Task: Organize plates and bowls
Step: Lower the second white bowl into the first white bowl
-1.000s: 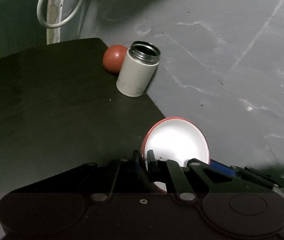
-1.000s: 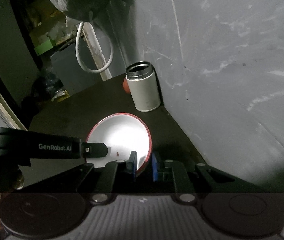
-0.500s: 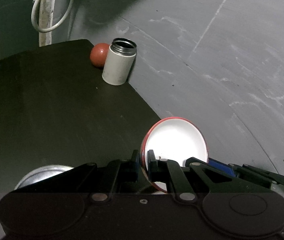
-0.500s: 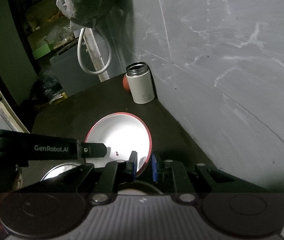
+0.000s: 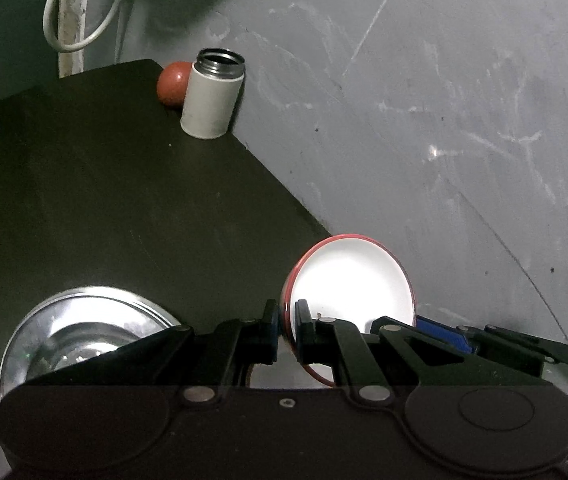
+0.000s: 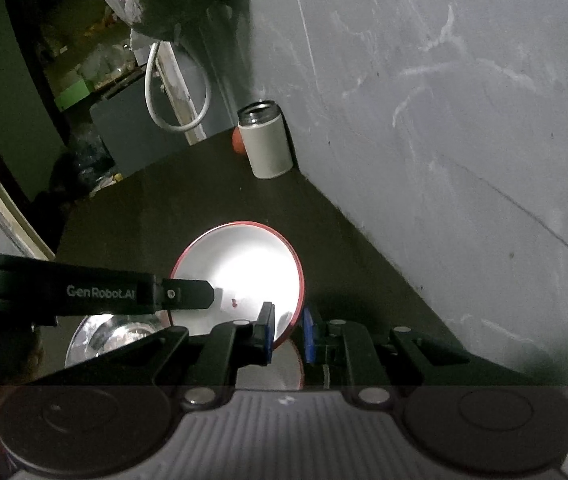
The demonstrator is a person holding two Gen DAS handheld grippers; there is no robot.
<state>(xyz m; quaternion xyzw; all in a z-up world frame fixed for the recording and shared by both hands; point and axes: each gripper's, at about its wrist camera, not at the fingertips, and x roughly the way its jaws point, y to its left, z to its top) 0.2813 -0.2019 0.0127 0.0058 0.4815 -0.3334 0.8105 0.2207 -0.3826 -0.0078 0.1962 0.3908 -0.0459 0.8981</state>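
Red-rimmed plate up in the air, pinched from both sides.
Left gripper fingers shut tight on the left rim; right gripper fingers close together with the right rim between them. Tilted over the near right edge of the dark surface. New since a moment ago: a steel bowl now showing near left on the surface, white cup and red ball looking farther off. Probably backing toward the bowl, maybe to set the plate by it.
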